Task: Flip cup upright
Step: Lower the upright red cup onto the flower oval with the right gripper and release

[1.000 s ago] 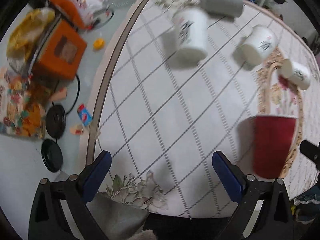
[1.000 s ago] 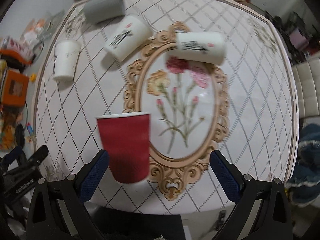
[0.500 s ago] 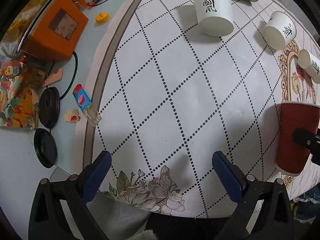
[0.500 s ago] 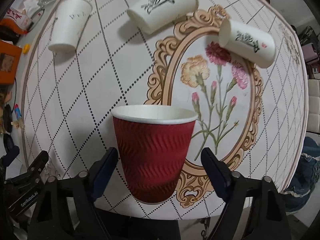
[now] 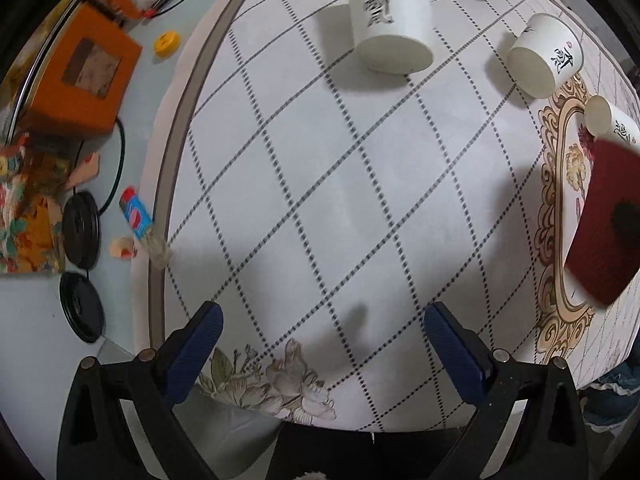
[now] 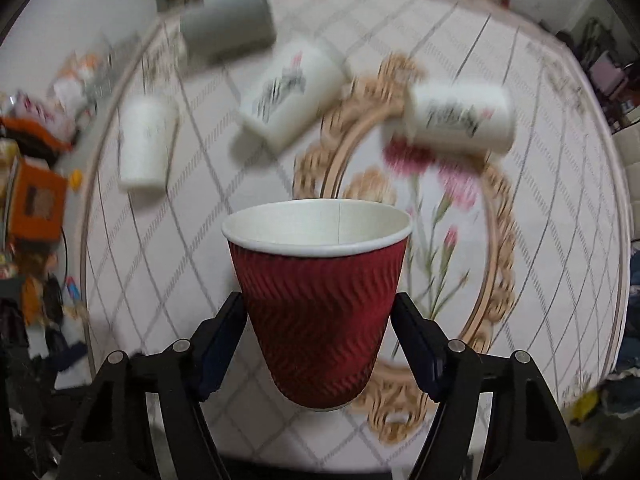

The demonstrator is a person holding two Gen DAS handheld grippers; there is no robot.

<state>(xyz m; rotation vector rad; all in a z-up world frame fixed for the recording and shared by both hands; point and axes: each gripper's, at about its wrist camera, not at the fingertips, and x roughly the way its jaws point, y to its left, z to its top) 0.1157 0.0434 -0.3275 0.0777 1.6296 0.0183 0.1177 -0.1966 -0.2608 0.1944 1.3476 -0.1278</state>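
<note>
Between our right gripper (image 6: 318, 340) fingers sits the clamped red cup (image 6: 318, 300); squeezing harder could crumple it, loosening could drop it. Left gripper (image 5: 320, 356) fingers apart.

This is somebody's home, a lived-in dining or living room. The round table (image 5: 360, 200) wears a household cloth printed with a grid, flowers and a gilt oval frame. Beside the cloth sits everyday clutter: an orange box (image 5: 80, 80), a yellow bottle cap (image 5: 167, 43), two black lids (image 5: 80, 264), a small blue packet (image 5: 137, 214). Paper cups (image 5: 390, 20) lie about. A padded white seat (image 6: 630, 156) stands off to one side.
</note>
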